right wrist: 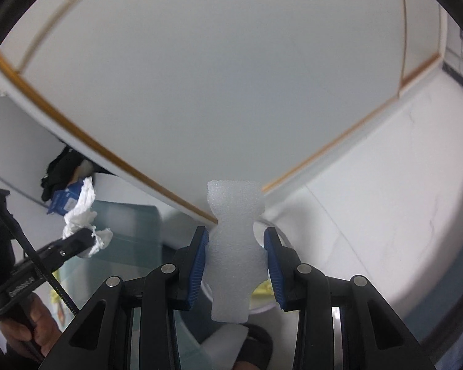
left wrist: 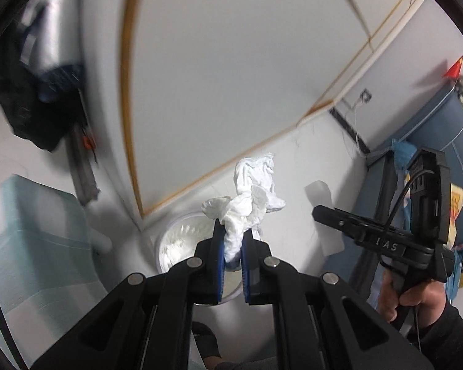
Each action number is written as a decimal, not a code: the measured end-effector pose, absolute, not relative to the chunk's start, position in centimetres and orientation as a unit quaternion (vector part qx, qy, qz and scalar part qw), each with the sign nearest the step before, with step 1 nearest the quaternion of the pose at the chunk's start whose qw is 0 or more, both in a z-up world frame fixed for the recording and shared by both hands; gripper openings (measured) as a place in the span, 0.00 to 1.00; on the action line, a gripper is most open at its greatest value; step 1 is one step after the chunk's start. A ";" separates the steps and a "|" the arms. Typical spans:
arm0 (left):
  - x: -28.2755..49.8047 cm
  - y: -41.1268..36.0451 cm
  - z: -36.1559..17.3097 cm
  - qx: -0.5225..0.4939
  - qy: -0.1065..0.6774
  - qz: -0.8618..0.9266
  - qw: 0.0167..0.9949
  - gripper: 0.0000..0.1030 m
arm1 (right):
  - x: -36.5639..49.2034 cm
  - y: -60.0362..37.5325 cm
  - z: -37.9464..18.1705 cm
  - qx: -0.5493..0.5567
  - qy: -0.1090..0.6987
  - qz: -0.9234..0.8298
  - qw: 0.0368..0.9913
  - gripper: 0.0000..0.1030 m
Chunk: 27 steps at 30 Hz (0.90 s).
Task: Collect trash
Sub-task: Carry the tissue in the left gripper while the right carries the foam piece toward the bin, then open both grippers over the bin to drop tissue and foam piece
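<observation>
Tissue (left wrist: 250, 206), white and crumpled, sits clamped between the blue pads (left wrist: 219, 256) of the left gripper (left wrist: 233, 240); most of the wad bulges above the fingertips at lower centre of the left wrist view. Jaws nearly together, pinching the wad's tail. Below and behind the fingers, a round white bin (left wrist: 176, 243) with a white liner, partly hidden by the gripper.

Foam piece (right wrist: 234, 246), white, waisted in shape, held upright in the right gripper (right wrist: 236, 237) at lower centre of the right wrist view. Left pad presses its side; right pad seems to touch only the lower bulge, so jaws stand moderately apart, gripping it. Bin rim shows just behind the foam.

Each gripper appears in the other's view: the right one at the right edge of the left view, in a hand (left wrist: 416, 296) with a dark sleeve; the left one at lower left of the right view, tissue in its tip.

White panel with gold edging (right wrist: 219, 86) fills the upper frame in both views. Pale floor around.
</observation>
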<state>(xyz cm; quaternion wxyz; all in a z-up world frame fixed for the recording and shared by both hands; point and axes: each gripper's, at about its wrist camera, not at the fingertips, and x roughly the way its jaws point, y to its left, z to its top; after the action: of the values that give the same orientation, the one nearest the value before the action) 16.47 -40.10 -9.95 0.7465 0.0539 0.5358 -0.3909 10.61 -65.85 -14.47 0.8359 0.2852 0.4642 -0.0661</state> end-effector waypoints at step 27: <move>17.6 -45.6 -26.1 0.151 0.729 -0.294 0.600 0.05 | 14.3 -64.0 -35.4 0.426 0.574 -0.055 0.698 0.36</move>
<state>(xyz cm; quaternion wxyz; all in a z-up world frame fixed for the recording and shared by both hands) 17.61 -45.63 -26.09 0.5998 0.1510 0.7288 -0.2937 14.34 -63.96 -35.36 0.6975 0.4255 0.5740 -0.0545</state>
